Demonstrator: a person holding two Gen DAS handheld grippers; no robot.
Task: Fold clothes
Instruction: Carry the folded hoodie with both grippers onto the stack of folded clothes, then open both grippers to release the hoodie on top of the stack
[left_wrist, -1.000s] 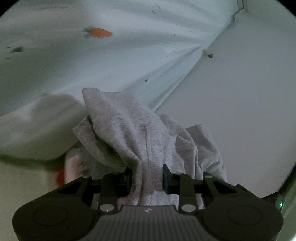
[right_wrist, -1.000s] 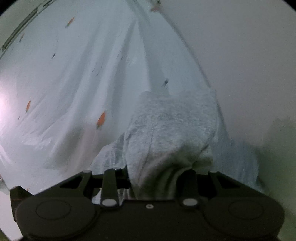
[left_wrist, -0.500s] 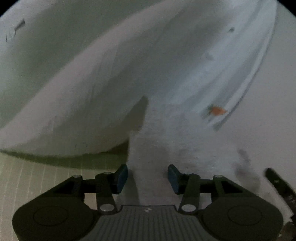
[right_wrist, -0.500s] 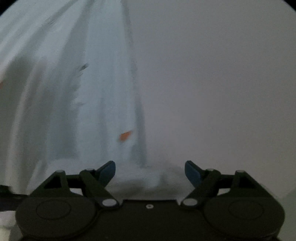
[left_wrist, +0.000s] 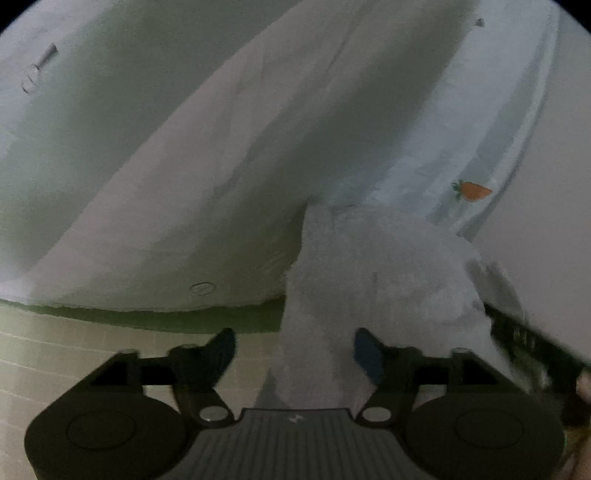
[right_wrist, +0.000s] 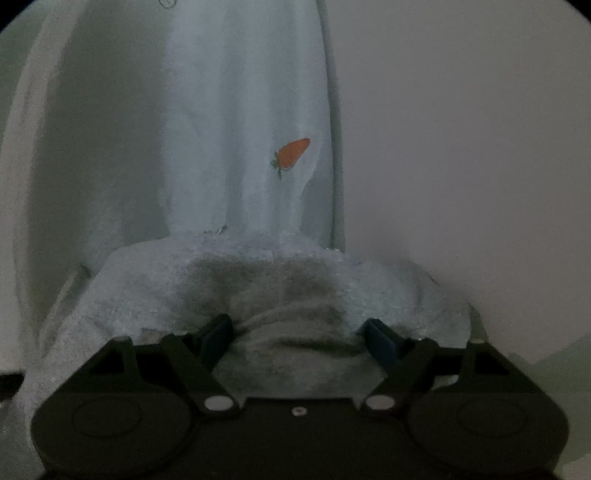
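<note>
A grey fleece garment (left_wrist: 369, 277) lies in a heap on the pale sheet, running from between my left gripper's fingers up and to the right. My left gripper (left_wrist: 295, 350) has its jaws opening; the cloth lies between them with neither pad pressing on it. In the right wrist view the same garment (right_wrist: 280, 280) is bunched just ahead of and between the fingers of my right gripper (right_wrist: 297, 338), which stands open and wide. A dark, blurred part of the right gripper (left_wrist: 524, 339) shows at the right edge of the left wrist view.
The pale sheet (right_wrist: 229, 129) carries small carrot prints (right_wrist: 291, 155) (left_wrist: 472, 190) and hangs in long folds. A plain whitish surface (right_wrist: 461, 147) fills the right side. Below the sheet's edge a tiled floor (left_wrist: 74, 354) shows at lower left.
A second ago both grippers were shut on the raised grey garment. Both have since sunk and opened, and the garment now rests in a heap on the sheet.
</note>
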